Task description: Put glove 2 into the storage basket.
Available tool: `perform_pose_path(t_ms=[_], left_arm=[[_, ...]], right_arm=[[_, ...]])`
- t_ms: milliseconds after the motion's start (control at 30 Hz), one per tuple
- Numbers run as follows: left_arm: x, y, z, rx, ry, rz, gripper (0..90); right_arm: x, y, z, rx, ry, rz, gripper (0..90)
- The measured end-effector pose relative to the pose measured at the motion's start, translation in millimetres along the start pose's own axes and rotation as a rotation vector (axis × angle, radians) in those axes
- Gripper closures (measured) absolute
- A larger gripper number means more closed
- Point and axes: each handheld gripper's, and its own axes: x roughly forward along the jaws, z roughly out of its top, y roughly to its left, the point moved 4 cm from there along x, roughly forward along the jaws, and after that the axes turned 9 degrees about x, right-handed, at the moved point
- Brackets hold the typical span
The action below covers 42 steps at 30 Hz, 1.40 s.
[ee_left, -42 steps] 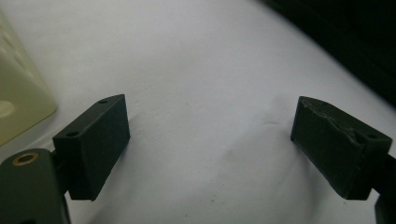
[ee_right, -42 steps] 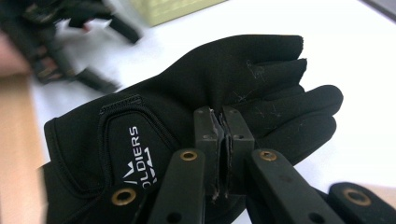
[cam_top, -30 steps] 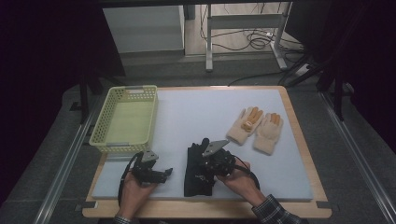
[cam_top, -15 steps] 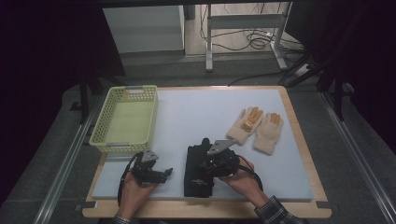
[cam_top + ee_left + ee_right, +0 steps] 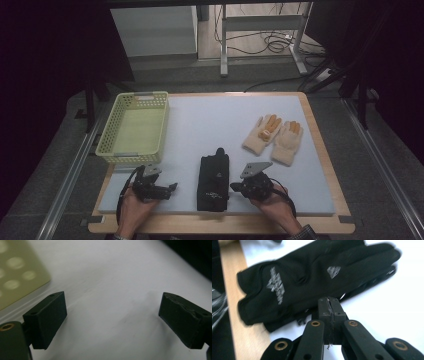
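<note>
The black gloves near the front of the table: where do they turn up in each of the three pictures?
High view: the black gloves lie at bottom centre on the white mat, just left of the right tool.
Left gripper view: not in it.
Right gripper view: they spread across the upper half, just beyond the shut jaws.
Shared landmark: the white mat.

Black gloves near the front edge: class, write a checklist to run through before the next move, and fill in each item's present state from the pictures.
1. Black gloves lie flat on the white mat, stacked: ok.
2. Right gripper open to take them: not ok; its jaws are shut together, nothing between.
3. Right gripper beside the gloves' edge: ok.
4. Left gripper open and empty, over bare mat: ok.
5. Yellow basket empty, on the mat's far left: ok.
6. Tan gloves lie apart from the black pair: ok.
</note>
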Motion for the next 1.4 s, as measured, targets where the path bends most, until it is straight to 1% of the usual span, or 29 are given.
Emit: perform_pose_path(t_ms=[33, 67, 100, 133, 167, 200, 267, 333, 367, 433, 533, 567, 633, 667, 700, 833, 867, 900, 1067, 1100, 1133, 1233, 1300, 1400], left_arm=[[-0.7, 3.5, -5.3, 0.006, 0.006, 0.021, 8.1], [-0.3, 5.2, -7.3, -0.005, -0.006, 0.008, 6.9], [0.1, 6.7, -8.2, -0.021, -0.007, -0.006, 6.9], [-0.3, 7.3, -8.3, -0.023, -0.007, -0.011, 6.9], [-0.3, 7.3, -8.3, -0.023, -0.007, -0.011, 6.3], [0.5, 6.3, -8.1, -0.014, -0.001, -0.009, 5.8], [0.5, 6.3, -8.3, -0.013, -0.002, -0.011, 5.4], [0.5, 6.1, -8.3, -0.013, -0.002, -0.01, 5.4], [0.3, 6.0, -8.2, -0.012, -0.003, -0.009, 5.5], [-0.5, 5.8, -8.4, 0.003, -0.006, -0.006, 6.4], [-1.9, 7.6, -9.4, 0.01, -0.007, -0.004, 6.5], [-2.3, 9.2, -10.4, 0.01, -0.006, 0.001, 6.1], [-3.0, 13.3, -12.9, -0.015, 0.003, -0.006, 4.1], [-3.0, 13.3, -12.9, -0.015, 0.003, -0.006, 4.1], [-3.2, 13.3, -13.1, -0.01, 0.003, -0.003, 4.1], [-3.1, 13.6, -13.3, -0.013, 0.005, -0.003, 3.5], [-3.1, 13.6, -13.3, -0.013, 0.005, -0.003, 3.5], [-3.0, 13.7, -13.5, -0.014, 0.005, -0.003, 3.5], [-3.2, 14.2, -14.0, -0.011, 0.008, -0.005, 3.6], [-2.9, 13.8, -13.8, -0.019, 0.001, -0.006, 3.5], [-3.3, 14.3, -14.1, -0.012, 0.008, -0.006, 3.6], [-3.2, 14.3, -14.1, -0.011, 0.008, -0.006, 3.5], [-2.7, 13.8, -13.8, -0.02, 0.001, -0.006, 3.6], [-2.7, 13.8, -13.8, -0.02, 0.001, -0.006, 3.5]], right_arm=[[0.7, 1.9, -5.6, 0.002, 0.001, 0.007, 88.5], [1.1, 2.9, -8.7, 0.003, 0.0, 0.01, 88.5], [1.7, 4.2, -12.6, 0.006, 0.002, 0.017, 88.5], [2.1, 4.9, -15.1, 0.007, 0.003, 0.021, 88.5], [2.1, 4.9, -15.1, 0.007, 0.003, 0.021, 88.5], [4.2, 7.9, -21.2, 0.008, 0.008, 0.03, 88.5], [7.4, 10.7, -23.0, 0.007, 0.013, 0.042, 88.5], [10.4, 13.9, -22.4, 0.004, 0.006, 0.05, 88.5], [12.6, 16.0, -20.9, -0.003, 0.006, 0.052, 88.5], [17.1, 19.5, -17.5, -0.014, 0.004, 0.05, 88.5], [21.3, 21.5, -14.2, -0.02, 0.003, 0.054, 88.5], [23.6, 22.2, -12.4, -0.022, 0.001, 0.055, 88.5], [30.3, 24.2, -7.2, -0.021, -0.006, 0.055, 88.5], [30.3, 24.2, -7.2, -0.021, -0.006, 0.055, 88.5], [35.8, 26.0, -2.6, -0.017, -0.011, 0.05, 88.5], [44.6, 27.8, 5.2, -0.015, -0.017, 0.037, 88.5], [44.6, 27.8, 5.2, -0.015, -0.017, 0.037, 88.5], [49.9, 27.9, 10.1, -0.012, -0.02, 0.031, 88.5], [60.3, 27.3, 20.3, -0.01, -0.029, 0.006, 88.5], [63.7, 27.0, 23.4, -0.013, -0.033, -0.001, 88.5], [65.3, 26.8, 25.0, -0.012, -0.036, -0.004, 88.5], [72.3, 26.2, 31.8, -0.003, -0.042, -0.014, 88.5], [76.2, 26.1, 35.6, -0.003, -0.045, -0.022, 88.5], [83.5, 26.3, 42.2, -0.003, -0.051, -0.032, 88.4]])
